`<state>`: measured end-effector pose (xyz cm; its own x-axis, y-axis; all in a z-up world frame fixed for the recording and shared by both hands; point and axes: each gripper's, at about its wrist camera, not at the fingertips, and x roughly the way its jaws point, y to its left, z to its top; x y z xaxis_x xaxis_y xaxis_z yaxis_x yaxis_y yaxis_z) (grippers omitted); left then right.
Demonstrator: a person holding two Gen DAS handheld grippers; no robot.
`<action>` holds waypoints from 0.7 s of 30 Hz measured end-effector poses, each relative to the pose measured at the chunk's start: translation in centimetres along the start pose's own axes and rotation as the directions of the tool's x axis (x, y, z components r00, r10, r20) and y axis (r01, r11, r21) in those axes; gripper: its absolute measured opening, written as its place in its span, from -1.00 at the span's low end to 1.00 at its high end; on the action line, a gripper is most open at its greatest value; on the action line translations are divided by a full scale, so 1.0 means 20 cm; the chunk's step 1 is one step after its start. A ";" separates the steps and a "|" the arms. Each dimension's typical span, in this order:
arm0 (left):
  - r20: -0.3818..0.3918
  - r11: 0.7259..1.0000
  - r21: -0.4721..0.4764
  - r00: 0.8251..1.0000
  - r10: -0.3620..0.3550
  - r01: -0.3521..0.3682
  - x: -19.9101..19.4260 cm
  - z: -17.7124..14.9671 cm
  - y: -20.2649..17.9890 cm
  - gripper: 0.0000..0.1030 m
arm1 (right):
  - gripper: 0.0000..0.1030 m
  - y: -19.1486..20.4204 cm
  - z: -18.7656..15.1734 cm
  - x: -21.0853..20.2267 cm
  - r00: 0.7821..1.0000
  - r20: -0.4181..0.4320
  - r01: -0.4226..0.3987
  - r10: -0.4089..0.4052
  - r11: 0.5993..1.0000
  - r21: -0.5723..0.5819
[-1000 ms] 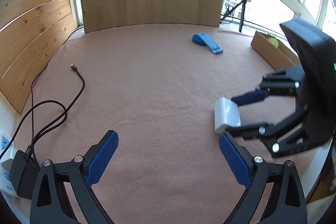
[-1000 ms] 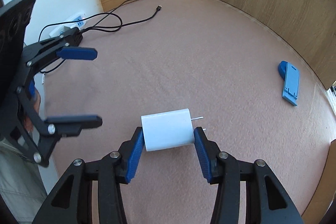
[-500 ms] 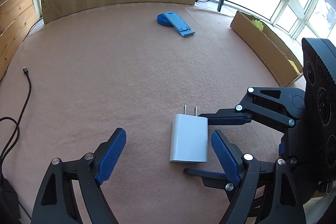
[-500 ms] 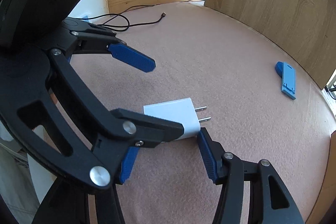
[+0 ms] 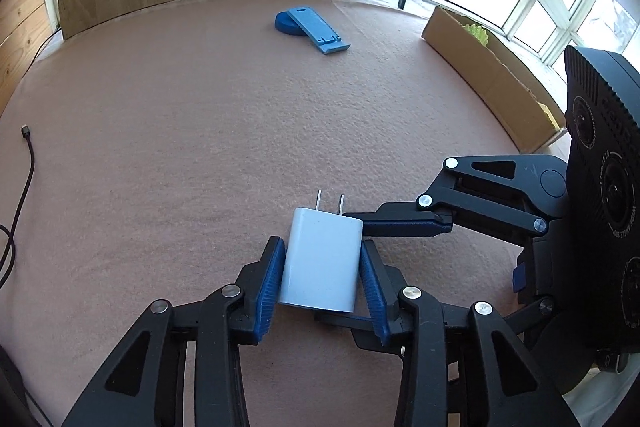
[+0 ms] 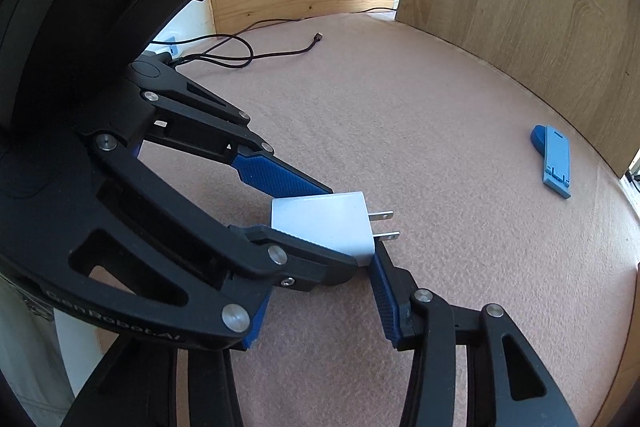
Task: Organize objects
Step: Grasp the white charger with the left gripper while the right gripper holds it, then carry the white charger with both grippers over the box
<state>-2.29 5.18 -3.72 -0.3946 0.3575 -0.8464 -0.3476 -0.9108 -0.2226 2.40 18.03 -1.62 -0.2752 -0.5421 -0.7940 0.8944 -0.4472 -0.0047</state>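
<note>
The left gripper (image 5: 322,273) clamps the charger (image 5: 321,264) mid-mat; the right gripper (image 6: 320,287) seems parted around it.

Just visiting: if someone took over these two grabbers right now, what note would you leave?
Left gripper: shut on the white charger, pads on its long sides.
Right gripper: fingers bracket the same charger end to end; grip unclear.
Blue stand lies on the mat, far side; cardboard box at right.
Done: nothing stowed. Left: probably free the right gripper, tidy both items.

One white charger (image 5: 320,259), one blue stand (image 5: 316,31), one cable (image 6: 256,55), one cardboard box (image 5: 492,83).
</note>
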 end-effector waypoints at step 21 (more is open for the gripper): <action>0.123 0.993 0.093 0.990 0.064 -0.076 -0.43 0.28 -0.28 -0.20 | -0.18 -0.05 0.16 -0.45 0.981 0.177 0.086 -0.083 0.996 -0.008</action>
<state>-1.72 8.34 7.62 -0.5174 0.3211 -0.7932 -0.3942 -0.9122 -0.1122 2.77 21.13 7.39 -0.4066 -0.6202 -0.6708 0.8701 -0.4867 -0.0774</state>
